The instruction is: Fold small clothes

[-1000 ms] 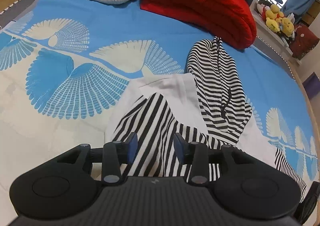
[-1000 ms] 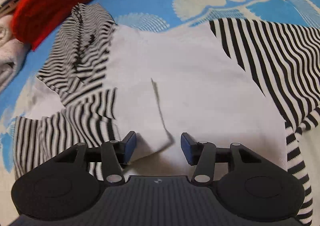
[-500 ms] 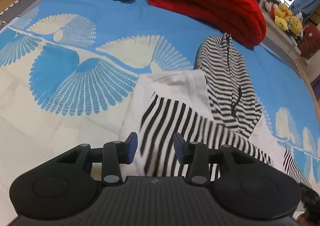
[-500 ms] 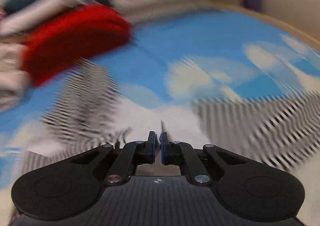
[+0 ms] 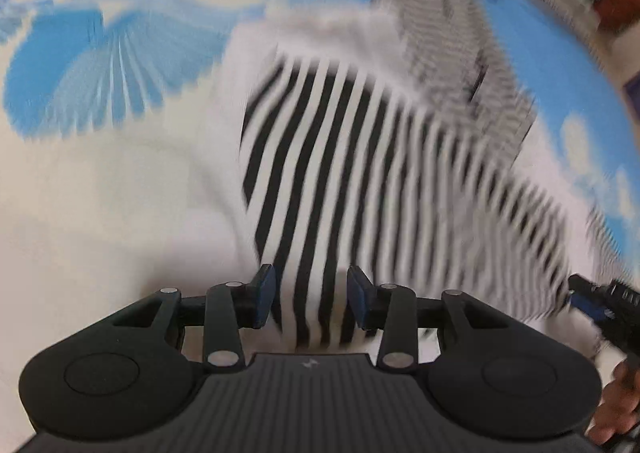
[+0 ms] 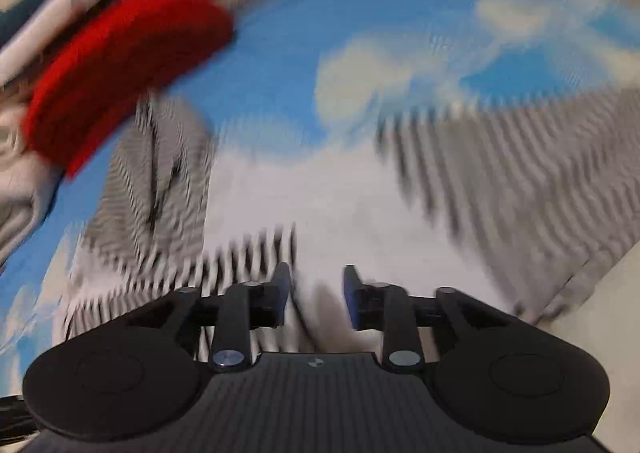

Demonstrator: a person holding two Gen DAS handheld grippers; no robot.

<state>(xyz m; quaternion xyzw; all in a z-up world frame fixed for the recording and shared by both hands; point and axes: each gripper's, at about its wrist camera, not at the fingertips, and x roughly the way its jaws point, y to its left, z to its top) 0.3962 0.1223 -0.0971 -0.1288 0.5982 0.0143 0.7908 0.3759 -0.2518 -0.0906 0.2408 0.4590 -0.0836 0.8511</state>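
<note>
Black-and-white striped small hooded top with white body panel [image 5: 360, 157] lies flat on the blue fan-print bedspread [image 5: 80, 65], straight ahead of both sets of fingers. Left gripper [image 5: 311, 301] spread wide, striped sleeve cloth between and just past its tips, nothing pinched. Right gripper [image 6: 316, 293] also spread, white panel and stripe edge between the tips, not clamped as far as blur allows. Both views heavily smeared. Red folded blanket [image 6: 120, 69] far beyond the fingers. Judgement: sleeve fold-in underway; get both tips low on the cloth edge, pinch one layer only, lift together, lay flat without dragging the body.
</note>
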